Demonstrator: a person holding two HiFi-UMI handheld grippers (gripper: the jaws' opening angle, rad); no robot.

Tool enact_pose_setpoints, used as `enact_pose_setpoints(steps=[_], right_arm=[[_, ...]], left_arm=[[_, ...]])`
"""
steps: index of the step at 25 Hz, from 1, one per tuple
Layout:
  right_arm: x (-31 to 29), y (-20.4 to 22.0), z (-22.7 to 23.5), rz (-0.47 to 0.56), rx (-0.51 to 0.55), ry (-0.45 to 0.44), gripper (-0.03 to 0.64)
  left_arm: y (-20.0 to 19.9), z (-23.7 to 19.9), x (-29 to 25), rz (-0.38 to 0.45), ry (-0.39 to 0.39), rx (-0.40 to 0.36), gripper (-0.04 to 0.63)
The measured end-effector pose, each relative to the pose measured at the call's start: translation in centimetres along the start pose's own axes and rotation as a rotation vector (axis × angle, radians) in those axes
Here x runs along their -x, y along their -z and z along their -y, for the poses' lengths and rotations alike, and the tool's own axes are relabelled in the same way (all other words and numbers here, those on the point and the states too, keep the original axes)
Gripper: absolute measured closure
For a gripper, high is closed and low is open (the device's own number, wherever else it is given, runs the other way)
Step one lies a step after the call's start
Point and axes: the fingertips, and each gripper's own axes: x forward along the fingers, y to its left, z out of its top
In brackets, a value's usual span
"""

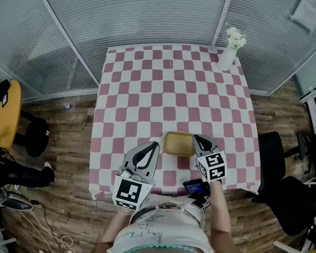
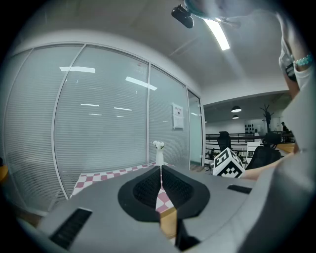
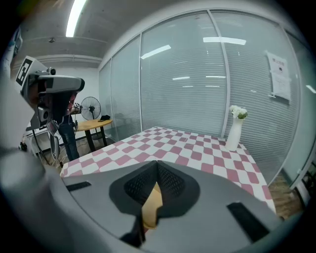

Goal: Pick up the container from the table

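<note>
Colours: pink-and-white checks, one yellow container.
Tablecloth (image 1: 172, 91) is a pink-and-white checkerboard; container (image 1: 179, 143) is plain mustard yellow, no print. Left gripper (image 1: 155, 146) and right gripper (image 1: 197, 137) have grey shells and black textured pads (image 2: 148, 190) (their cubes carry black-and-white square markers). Vase (image 1: 228, 56) is white, flowers (image 1: 235, 37) white. Floor (image 1: 71, 159) is brown wood plank; round side table (image 1: 3, 115) yellow; office chair (image 1: 286, 185) black.

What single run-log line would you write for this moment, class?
phase: pre-grasp | container: on table, not lifted | left gripper: shut, empty | right gripper: shut, beside container
</note>
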Motion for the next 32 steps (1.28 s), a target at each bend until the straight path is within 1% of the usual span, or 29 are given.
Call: enact_pose_setpoints(steps=[5, 10, 21, 32], right_arm=[[-0.9, 2.0, 0.3, -0.063, 0.011, -0.005, 0.623], [-1.8, 4.3, 0.9, -0.119, -0.012, -0.005, 0.623], [-3.5, 8.8, 2.0, -0.245, -0.022, -0.003, 0.623], [-3.8, 11.1, 2.0, -0.321, -0.030, -0.014, 0.623]], left_arm=[[-0.1, 0.0, -0.2, 0.005, 0.006, 0.009, 0.577], [0.0, 0.3, -0.3, 0.004, 0.016, 0.011, 0.577], [0.5, 0.8, -0.6, -0.005, 0.033, 0.018, 0.577], [1.0, 0.4, -1.1, -0.022, 0.041, 0.025, 0.577]])
